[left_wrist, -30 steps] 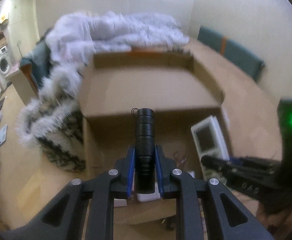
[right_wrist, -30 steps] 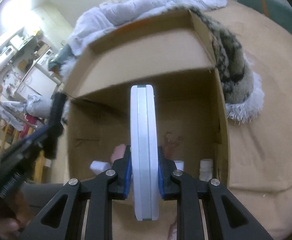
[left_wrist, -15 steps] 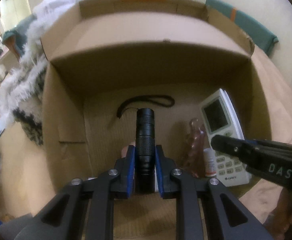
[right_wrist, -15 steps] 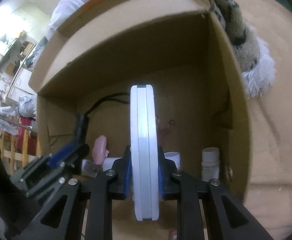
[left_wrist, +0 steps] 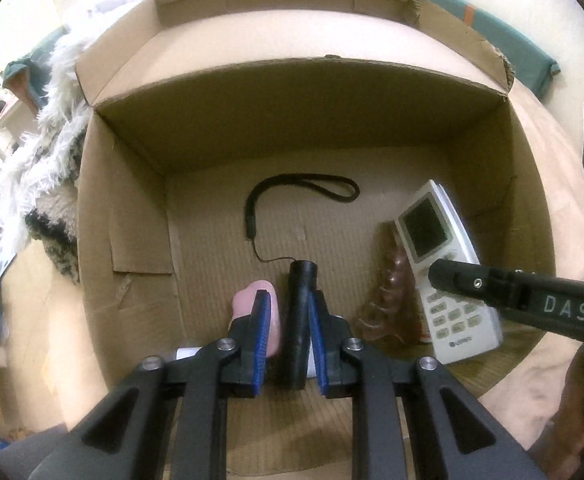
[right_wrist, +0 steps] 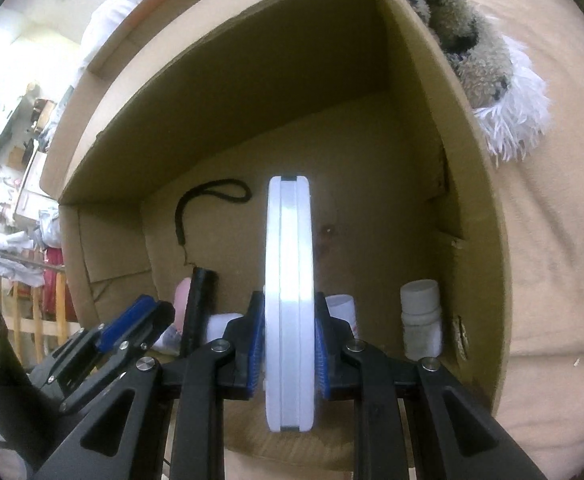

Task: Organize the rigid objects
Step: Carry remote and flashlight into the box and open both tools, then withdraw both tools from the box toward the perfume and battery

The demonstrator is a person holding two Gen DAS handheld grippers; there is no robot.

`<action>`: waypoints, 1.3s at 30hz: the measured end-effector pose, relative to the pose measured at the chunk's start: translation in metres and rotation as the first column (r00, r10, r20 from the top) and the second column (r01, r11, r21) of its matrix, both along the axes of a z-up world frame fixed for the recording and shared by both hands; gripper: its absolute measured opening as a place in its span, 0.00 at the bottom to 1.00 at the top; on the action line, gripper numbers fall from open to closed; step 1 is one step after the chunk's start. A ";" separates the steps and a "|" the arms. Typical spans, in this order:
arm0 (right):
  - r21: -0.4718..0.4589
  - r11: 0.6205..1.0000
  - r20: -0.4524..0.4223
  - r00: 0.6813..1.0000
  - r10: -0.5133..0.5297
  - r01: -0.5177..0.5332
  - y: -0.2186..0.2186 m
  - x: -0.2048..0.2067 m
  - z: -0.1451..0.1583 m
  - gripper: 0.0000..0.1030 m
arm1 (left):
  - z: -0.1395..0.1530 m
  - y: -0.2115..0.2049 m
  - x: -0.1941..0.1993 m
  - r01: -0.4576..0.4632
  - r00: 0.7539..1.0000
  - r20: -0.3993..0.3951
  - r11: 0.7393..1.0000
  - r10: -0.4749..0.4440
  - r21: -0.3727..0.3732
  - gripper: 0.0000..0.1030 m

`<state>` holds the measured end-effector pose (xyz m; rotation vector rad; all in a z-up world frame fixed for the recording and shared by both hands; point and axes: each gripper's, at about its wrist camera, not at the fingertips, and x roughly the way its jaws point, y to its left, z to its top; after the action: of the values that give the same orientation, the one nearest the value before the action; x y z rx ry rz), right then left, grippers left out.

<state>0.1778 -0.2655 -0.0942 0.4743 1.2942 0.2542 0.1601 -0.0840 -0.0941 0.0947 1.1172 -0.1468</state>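
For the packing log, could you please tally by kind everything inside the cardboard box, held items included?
Black flashlight: 1
White remote: 1
White bottles: 2
Pink item: 1
Brown translucent item: 1
Unclear white piece: 1
Total: 7

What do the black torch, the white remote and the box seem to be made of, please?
Torch: probably matte black metal, though plastic is possible; dull cylindrical body. Remote: glossy white plastic, with a grey screen and moulded buttons. Box: plain brown corrugated cardboard, with fluted ridges on the floor and torn flap edges.
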 end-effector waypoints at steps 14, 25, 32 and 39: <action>-0.089 0.996 0.171 0.985 0.020 -0.005 0.009 0.001 0.049 0.77 | 0.032 0.014 -0.008 -0.021 0.998 0.065 1.000 0.022 -0.011 0.55; -0.073 0.997 0.246 0.969 -0.021 0.040 -0.002 -0.006 0.067 0.89 | 0.045 0.005 -0.016 -0.025 0.994 0.111 0.999 0.021 0.038 0.58; -0.056 0.996 0.257 0.965 -0.048 0.064 -0.011 -0.016 0.076 0.89 | 0.059 0.012 -0.023 -0.049 0.990 0.130 0.999 0.048 0.005 0.62; -0.041 0.996 0.248 0.966 -0.068 0.080 -0.021 -0.038 0.083 0.89 | 0.062 0.031 -0.037 -0.067 0.994 0.085 0.994 0.075 -0.089 0.62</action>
<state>0.1401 -0.2862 -0.0113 0.4324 1.0356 0.2102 0.1228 -0.0529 -0.0325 -0.0155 1.0231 -0.1259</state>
